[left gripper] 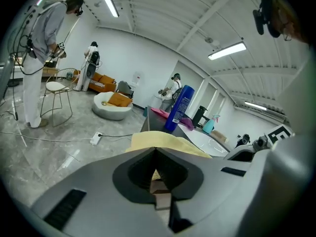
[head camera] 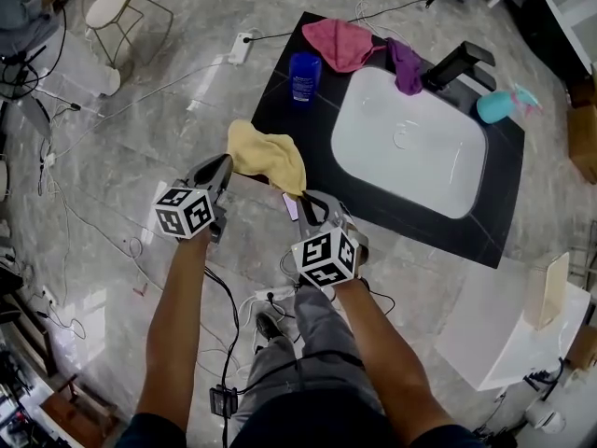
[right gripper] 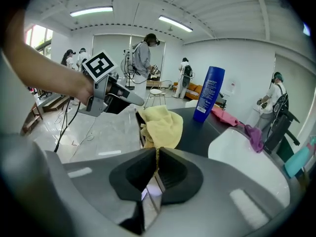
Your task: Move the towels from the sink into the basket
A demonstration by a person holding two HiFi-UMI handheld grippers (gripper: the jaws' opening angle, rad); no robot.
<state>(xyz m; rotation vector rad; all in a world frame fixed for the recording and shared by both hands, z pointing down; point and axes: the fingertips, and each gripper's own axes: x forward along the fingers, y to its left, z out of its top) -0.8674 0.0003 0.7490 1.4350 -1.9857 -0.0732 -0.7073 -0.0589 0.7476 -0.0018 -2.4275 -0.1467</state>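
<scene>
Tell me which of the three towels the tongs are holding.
The yellow towel, pinched by both the left tongs and the right tongs. The pink towel and purple towel lie untouched farther off.

left arm (head camera: 182, 315) bare, stretched forward | left gripper (head camera: 224, 162) just off counter (head camera: 280, 110) near-left corner, jaws closed on towel (head camera: 270, 155) left edge | right arm (head camera: 392, 353) bare, stretched forward | right gripper (head camera: 308, 200) at counter's near edge, jaws pinching towel's lower tip | grippers near each other
</scene>
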